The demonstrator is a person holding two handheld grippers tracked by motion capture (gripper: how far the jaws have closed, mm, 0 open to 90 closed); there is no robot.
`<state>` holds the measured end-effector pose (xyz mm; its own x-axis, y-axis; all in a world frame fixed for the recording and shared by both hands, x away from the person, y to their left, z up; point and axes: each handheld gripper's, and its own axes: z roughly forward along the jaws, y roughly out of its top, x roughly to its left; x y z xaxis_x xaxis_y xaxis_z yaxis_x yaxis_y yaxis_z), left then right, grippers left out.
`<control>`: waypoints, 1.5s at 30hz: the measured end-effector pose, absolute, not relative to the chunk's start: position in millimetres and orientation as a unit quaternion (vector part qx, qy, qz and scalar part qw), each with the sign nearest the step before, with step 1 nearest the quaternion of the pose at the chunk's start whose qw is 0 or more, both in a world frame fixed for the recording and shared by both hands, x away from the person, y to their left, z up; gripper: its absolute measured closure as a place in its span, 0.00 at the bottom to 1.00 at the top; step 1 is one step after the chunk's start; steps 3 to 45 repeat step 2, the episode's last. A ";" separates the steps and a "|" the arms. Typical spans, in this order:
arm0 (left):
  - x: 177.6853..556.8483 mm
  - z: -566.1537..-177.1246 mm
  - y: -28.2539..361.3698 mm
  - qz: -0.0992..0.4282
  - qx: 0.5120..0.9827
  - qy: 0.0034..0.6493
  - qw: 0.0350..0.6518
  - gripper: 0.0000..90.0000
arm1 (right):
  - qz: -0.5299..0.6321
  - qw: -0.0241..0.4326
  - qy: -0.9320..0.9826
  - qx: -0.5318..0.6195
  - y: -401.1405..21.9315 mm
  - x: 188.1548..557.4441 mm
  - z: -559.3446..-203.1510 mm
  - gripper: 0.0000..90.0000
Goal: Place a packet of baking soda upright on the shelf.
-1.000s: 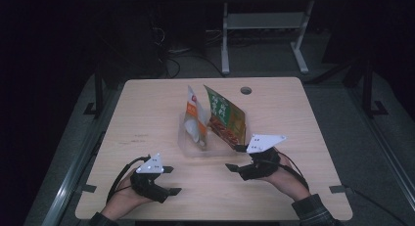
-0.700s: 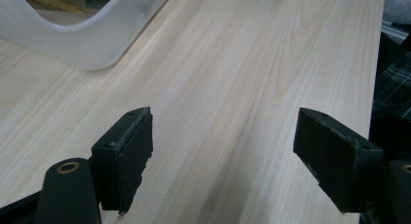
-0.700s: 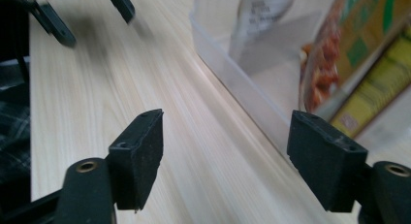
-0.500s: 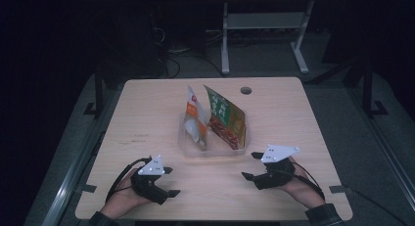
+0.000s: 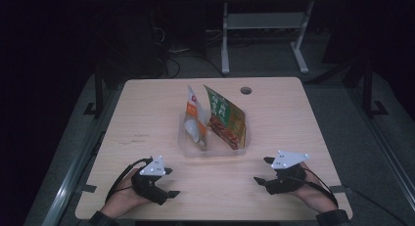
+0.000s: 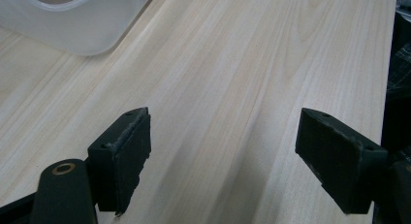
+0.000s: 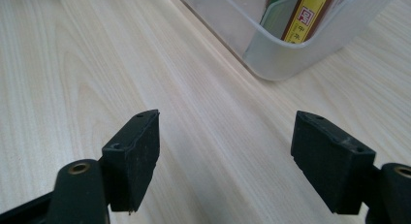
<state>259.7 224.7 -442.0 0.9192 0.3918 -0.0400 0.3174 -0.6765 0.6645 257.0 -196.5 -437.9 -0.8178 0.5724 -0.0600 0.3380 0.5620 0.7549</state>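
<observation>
Both grippers rest low on the bench [image 5: 147,118], near its front edge. The left gripper [image 5: 169,183] has its jaws wide apart with bare wood between them. The right gripper [image 5: 263,170] has just been opening its jaws; they stand apart, holding nothing. The clear tub [image 5: 215,150] sits mid-bench between and beyond them, with an orange packet [image 5: 193,116] and a green packet [image 5: 225,118] upright inside.

The right gripper [image 7: 225,161] is seen low over the pale wooden table [image 7: 97,64], its two black jaws spread wide, having just been opening, with nothing between them. Ahead and to the right, a rounded corner of a clear plastic container [image 7: 281,59] is shown, with packets [image 7: 310,15] stood inside.
</observation>
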 end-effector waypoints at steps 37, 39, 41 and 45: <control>259.8 -442.1 224.6 0.052 0.914 0.194 0.352 0.22 | 0.388 0.150 0.871 0.261 -196.4 257.7 -439.0 0.27; 259.8 -442.1 224.6 0.052 0.914 0.194 0.352 0.22 | 0.388 0.150 0.871 0.261 -196.4 257.7 -439.0 0.27; 259.8 -442.1 224.6 0.052 0.914 0.194 0.352 0.22 | 0.388 0.150 0.871 0.261 -196.4 257.7 -439.0 0.27; 259.8 -442.1 224.6 0.052 0.914 0.194 0.352 0.22 | 0.388 0.150 0.871 0.261 -196.4 257.7 -439.0 0.27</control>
